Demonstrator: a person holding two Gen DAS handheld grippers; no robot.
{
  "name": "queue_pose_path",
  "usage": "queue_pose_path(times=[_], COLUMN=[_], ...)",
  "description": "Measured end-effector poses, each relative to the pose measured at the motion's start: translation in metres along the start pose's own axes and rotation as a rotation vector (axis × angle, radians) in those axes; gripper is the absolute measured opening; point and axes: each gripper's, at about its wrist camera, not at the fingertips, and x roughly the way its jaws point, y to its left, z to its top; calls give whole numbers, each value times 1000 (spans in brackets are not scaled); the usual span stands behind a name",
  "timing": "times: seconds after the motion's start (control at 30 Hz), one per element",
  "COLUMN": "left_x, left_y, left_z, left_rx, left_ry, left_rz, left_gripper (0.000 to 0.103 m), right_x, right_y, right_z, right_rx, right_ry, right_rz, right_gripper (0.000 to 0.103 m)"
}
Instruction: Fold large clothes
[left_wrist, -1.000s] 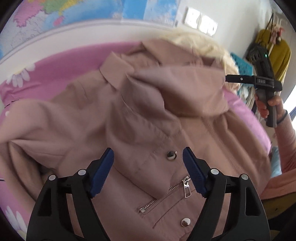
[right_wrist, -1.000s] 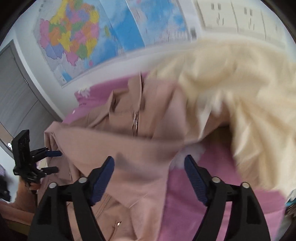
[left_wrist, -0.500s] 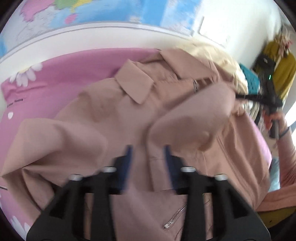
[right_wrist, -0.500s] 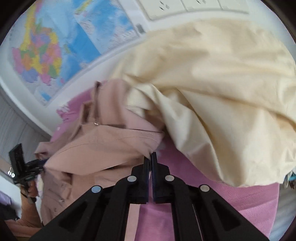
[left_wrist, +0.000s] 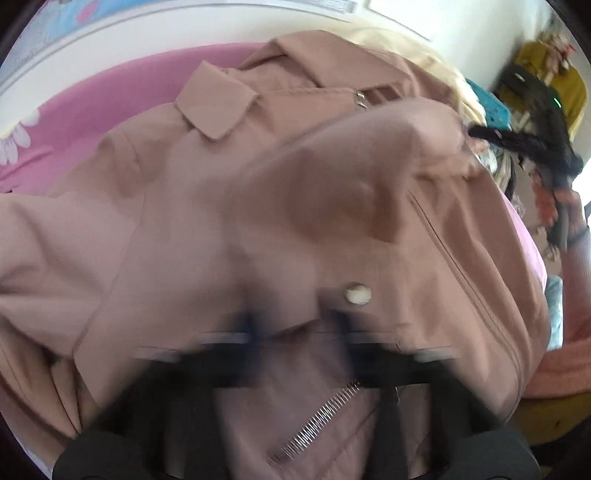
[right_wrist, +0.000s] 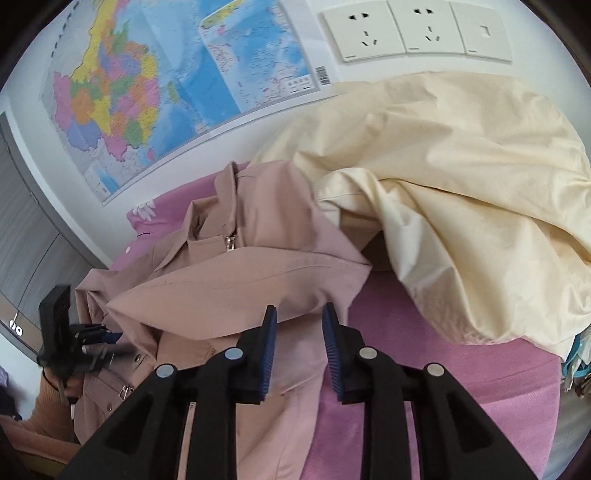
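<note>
In the right wrist view the right tongs (right_wrist: 299, 325) stand spread a little, nothing between the blue pads, their tips just short of the folded-over sleeve (right_wrist: 240, 291) of the pink jacket (right_wrist: 258, 229). The jacket lies front up on a pink bedsheet (right_wrist: 424, 406), its collar toward the wall. A cream cloth (right_wrist: 461, 192) is heaped just beside it, overlapping its far shoulder. On the wall hang a map (right_wrist: 155, 96) and white sockets (right_wrist: 413, 31).

In the left wrist view the left tongs (left_wrist: 295, 332) are smeared by blur over the jacket's front near a snap button (left_wrist: 356, 294) and a zipper (left_wrist: 321, 417); I cannot tell whether they are spread or pinching.
</note>
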Motion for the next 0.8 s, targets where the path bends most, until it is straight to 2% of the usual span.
queue_pose_path(times=[0.03, 0.13, 0.17, 0.2, 0.23, 0.3, 0.37, 0.4, 0.43, 0.47, 0.5, 0.57, 0.63, 0.7, 0.77, 0.8], left_x=[-7, -41, -50, -60, -68, -75, -76, -77, -78, -76, -75, -66, -54, -43, -30, -26], left_y=[5, 22, 28, 37, 49, 67, 78, 80, 80, 77, 73, 54, 42, 34, 26, 25], left_z=[5, 20, 24, 29, 34, 36, 36, 34, 32, 29, 26, 20, 17, 19, 20, 21], left_rx=[-4, -5, -24, -52, -85, -133, -180, -186, -191, -200, -187, -121, -81, -60, -41, -34], left_ry=[-26, -115, -130, -145, -144, -127, -114, -121, -120, -114, -118, -114, -89, -70, -53, -49], left_rz=[1, 105, 113, 134, 186, 244, 257, 251, 234, 200, 172, 158, 165, 165, 178, 183], left_gripper=[3, 2, 3, 5, 9, 28, 30, 36, 46, 65, 70, 73, 73, 73, 71, 71], right_x=[0, -6, -8, -10, -12, -14, -10, -2, 5, 13, 18, 36, 54, 72, 81, 82], right_y=[2, 9, 14, 17, 20, 31, 43, 50, 55, 59, 62, 66, 70, 64, 44, 36], right_z=[0, -2, -2, -1, -1, 0, 0, 0, 0, -1, -2, -4, -9, -15, -15, -14], right_rx=[-3, -33, -52, -66, -80, -123, -163, -189, -204, -219, -229, -250, -303, -325, -248, -208], right_ry=[-2, -20, -31, -40, -51, -63, -63, -52, -39, -20, -7, 25, 63, 115, 157, 161], right_rz=[2, -6, -20, -23, -24, -13, -10, -12, -13, -15, -16, -22, -95, -169, -185, -189], right_gripper=[26, 26, 26, 26, 26, 26, 32, 35, 36, 37, 37, 47, 46, 42, 27, 23])
